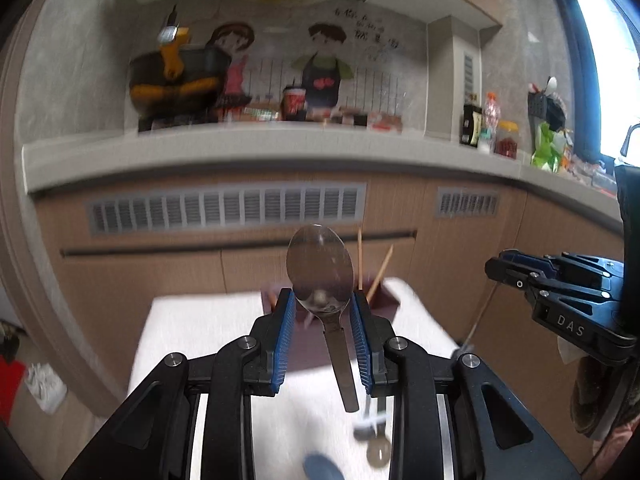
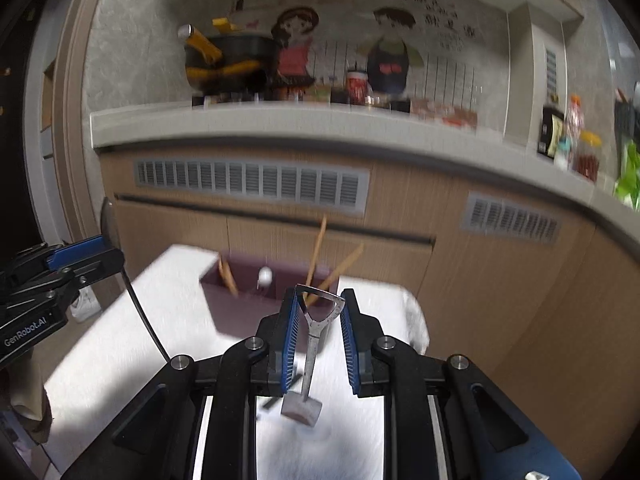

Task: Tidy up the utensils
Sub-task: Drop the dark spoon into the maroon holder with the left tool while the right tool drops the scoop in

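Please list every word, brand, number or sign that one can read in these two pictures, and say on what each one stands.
"DAS": on the right gripper, left wrist view.
"GenRobot.AI": on the left gripper, right wrist view.
Dark handwriting on the wall drawing: too blurred to read.
Labels on the bottles and the red cup on the counter: too small and blurred to read.

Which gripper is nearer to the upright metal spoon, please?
Left: the left gripper clamps the spoon between its pads; the right gripper is to its right, holding a small utensil.
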`<action>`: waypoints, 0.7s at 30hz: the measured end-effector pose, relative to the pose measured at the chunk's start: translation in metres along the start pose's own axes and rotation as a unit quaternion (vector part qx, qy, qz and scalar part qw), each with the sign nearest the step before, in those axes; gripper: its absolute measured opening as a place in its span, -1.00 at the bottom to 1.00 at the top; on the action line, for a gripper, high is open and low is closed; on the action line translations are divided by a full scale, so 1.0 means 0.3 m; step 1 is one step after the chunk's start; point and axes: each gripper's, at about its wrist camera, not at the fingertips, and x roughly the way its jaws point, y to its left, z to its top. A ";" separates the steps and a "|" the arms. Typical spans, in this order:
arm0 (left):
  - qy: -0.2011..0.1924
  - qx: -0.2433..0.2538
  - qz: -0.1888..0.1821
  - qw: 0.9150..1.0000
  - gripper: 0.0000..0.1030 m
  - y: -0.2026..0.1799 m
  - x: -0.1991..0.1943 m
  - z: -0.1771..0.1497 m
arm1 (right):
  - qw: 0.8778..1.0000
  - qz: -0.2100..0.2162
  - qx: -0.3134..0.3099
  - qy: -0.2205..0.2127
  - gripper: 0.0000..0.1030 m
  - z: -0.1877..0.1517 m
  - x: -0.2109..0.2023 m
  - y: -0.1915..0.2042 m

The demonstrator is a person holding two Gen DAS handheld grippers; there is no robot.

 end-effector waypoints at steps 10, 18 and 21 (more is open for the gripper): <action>-0.080 0.028 0.011 0.996 -0.44 0.038 0.117 0.258 | 0.997 -0.016 0.019 -0.068 -0.62 0.314 0.114 -0.059; -0.034 -0.003 0.009 0.999 -0.44 0.129 0.374 0.254 | 0.999 -0.021 0.010 -0.027 -0.62 0.330 0.348 -0.040; -0.004 -0.010 0.004 1.000 -0.44 0.144 0.461 0.204 | 1.000 -0.017 0.007 0.002 -0.62 0.286 0.439 -0.031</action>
